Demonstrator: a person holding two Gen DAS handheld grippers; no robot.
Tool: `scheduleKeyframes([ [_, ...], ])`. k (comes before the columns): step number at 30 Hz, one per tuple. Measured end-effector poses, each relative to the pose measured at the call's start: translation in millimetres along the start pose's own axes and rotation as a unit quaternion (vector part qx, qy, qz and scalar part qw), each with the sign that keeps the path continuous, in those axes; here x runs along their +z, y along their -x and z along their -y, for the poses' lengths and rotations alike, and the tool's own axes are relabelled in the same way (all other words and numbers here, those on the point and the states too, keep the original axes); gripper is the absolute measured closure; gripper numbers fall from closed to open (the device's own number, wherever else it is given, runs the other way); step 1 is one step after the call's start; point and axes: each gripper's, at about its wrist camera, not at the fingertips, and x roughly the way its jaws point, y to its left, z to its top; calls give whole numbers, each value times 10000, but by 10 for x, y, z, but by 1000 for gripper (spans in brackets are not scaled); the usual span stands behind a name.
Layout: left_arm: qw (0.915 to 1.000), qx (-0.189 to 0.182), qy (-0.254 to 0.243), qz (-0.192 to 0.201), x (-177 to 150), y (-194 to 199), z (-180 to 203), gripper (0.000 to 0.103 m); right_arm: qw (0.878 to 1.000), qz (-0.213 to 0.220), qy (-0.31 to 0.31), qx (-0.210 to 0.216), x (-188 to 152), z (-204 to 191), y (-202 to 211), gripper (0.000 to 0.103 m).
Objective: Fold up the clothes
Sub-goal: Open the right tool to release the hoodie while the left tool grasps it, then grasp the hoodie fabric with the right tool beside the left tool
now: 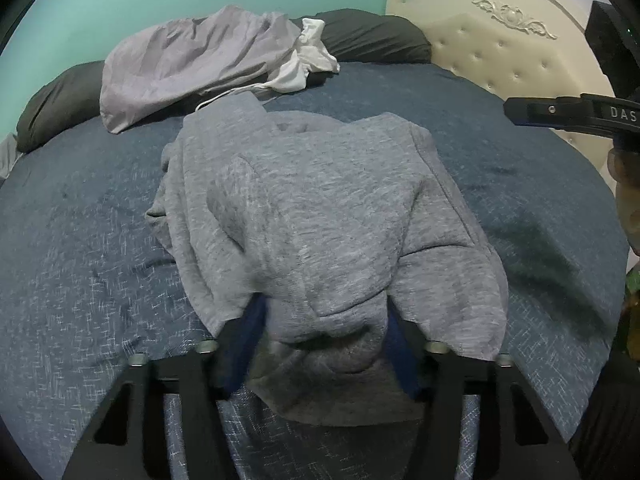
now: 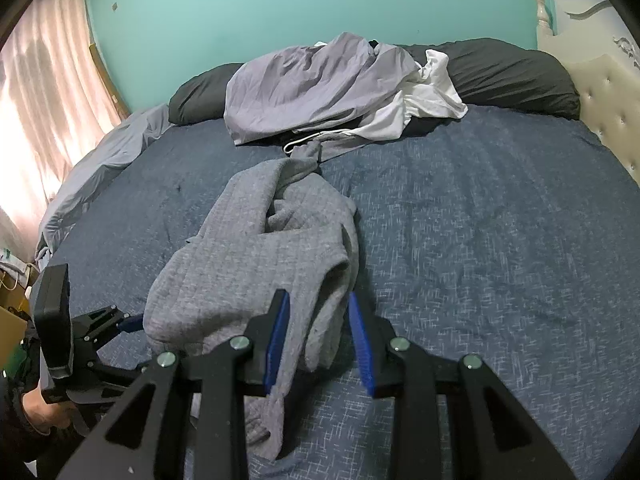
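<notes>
A grey heathered sweatshirt (image 1: 312, 208) lies bunched on the blue bedspread (image 1: 80, 264). My left gripper (image 1: 324, 320) has its blue pads spread wide with a thick fold of the sweatshirt draped between and over them. In the right wrist view the sweatshirt (image 2: 248, 248) stretches away from me, and my right gripper (image 2: 318, 320) is open with the sweatshirt's near edge lying between its blue pads. The left gripper also shows at the left edge of the right wrist view (image 2: 132, 322). The right gripper's body shows at the right of the left wrist view (image 1: 568, 114).
A lilac garment (image 2: 312, 84) and a white garment (image 2: 424, 96) lie at the far side of the bed against dark pillows (image 2: 512, 76). A cream tufted headboard (image 1: 500, 48) is at the right. A curtained window (image 2: 44, 100) is at the left.
</notes>
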Motion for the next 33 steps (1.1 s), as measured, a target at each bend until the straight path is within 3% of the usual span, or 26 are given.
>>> scheduleKeyframes([
  [2,10000,-40,-10,46,0,25,-7,53,10000,-13,20,-18,-10,-7,-3,72],
  [7,9996,1,-206,167,0,109,9,80,9999,-62,35,-89,-62,21,-26,72],
  [14,9984,32,-159,542,142,397,-153,88,9994,-234,-130,-209,-151,152,-74,72],
  [20,9955,147,389,850,293,723,-627,89,9974,-698,-102,-134,-237,110,-272,64],
  [27,9894,378,1157,796,254,818,-1285,90,9946,-947,139,391,-267,-221,-468,64],
  [29,9875,454,1308,753,224,810,-1427,96,9948,-873,309,420,-245,-346,-450,64],
  [33,9846,625,1500,646,139,788,-1654,99,9919,-881,297,865,-208,-487,-425,64],
])
